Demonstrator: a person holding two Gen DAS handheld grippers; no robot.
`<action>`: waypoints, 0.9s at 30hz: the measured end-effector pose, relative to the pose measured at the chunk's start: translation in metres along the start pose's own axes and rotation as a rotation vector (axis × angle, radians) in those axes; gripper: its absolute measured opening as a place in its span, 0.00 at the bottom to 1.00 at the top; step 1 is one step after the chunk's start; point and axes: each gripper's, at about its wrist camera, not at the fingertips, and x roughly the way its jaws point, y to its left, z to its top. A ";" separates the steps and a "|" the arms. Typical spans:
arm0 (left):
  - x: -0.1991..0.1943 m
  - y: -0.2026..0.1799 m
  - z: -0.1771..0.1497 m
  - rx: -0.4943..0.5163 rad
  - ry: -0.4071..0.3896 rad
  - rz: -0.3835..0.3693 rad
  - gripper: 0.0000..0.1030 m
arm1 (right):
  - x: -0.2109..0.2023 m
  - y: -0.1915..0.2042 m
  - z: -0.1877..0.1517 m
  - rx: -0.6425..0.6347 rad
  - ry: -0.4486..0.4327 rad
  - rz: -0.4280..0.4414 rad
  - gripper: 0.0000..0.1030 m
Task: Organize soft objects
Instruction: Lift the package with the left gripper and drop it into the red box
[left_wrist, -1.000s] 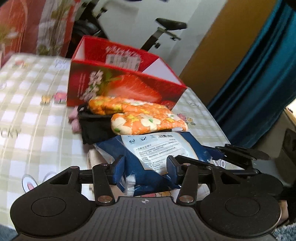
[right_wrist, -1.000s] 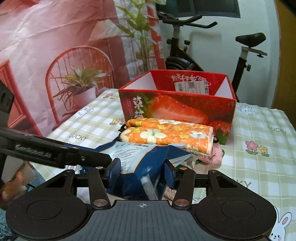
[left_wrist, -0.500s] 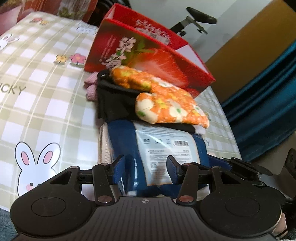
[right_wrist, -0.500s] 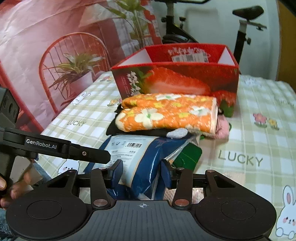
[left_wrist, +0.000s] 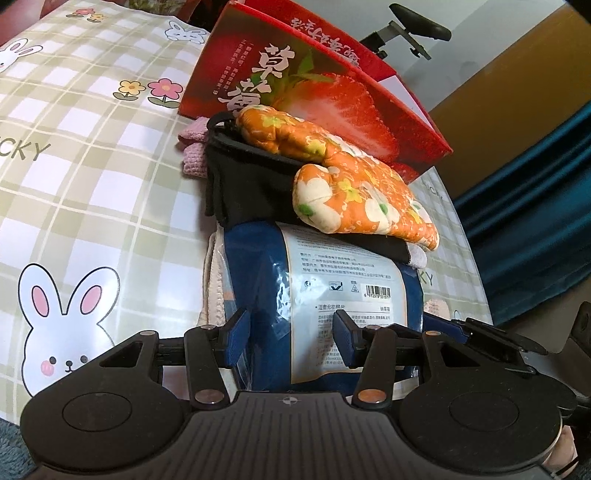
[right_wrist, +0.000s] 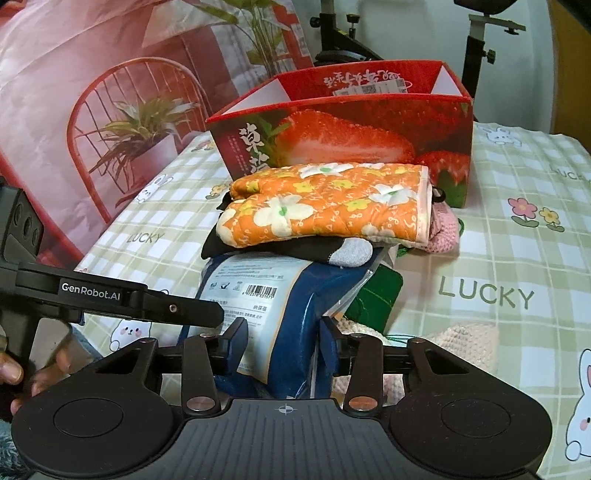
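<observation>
**Both grippers on the blue pack, desk front edge**

Left gripper (left_wrist: 290, 334): jaws part open, one on each side of the blue pack (left_wrist: 332, 291); both pads look pressed to its film. Right gripper (right_wrist: 283, 343): jaws closing, the pack (right_wrist: 295, 317) between them, pads against its sides.

Pack lies low centre in both views, its far end under the stack: orange floral mitt (left_wrist: 354, 192) on top of a black cloth (left_wrist: 251, 184), pink knit (left_wrist: 192, 155) behind. Red strawberry box (left_wrist: 332, 103) stands at the back of the desk (left_wrist: 92, 166), just behind the stack.

Right view only: box (right_wrist: 369, 122) is open-topped with a label inside; green item (right_wrist: 380, 291) and a pale knit piece (right_wrist: 469, 339) right of the pack; grey toe on the black cloth; left gripper's arm across lower left, with a hand (right_wrist: 22, 373) on its grip.

Left view only: cream knit edge (left_wrist: 214, 280) under the pack's left side; blue curtain (left_wrist: 535, 203) at right.

Hard to tell: pack's near end is hidden behind both gripper bodies; what the green item is; box contents.
</observation>
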 end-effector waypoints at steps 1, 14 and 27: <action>-0.001 0.000 -0.001 0.002 -0.001 -0.001 0.50 | 0.000 0.001 0.000 -0.004 -0.001 0.000 0.36; -0.033 -0.024 0.001 0.117 -0.086 0.027 0.49 | -0.026 0.020 0.007 -0.102 -0.097 0.025 0.30; -0.128 -0.080 0.014 0.291 -0.370 -0.018 0.49 | -0.101 0.048 0.046 -0.194 -0.317 0.066 0.31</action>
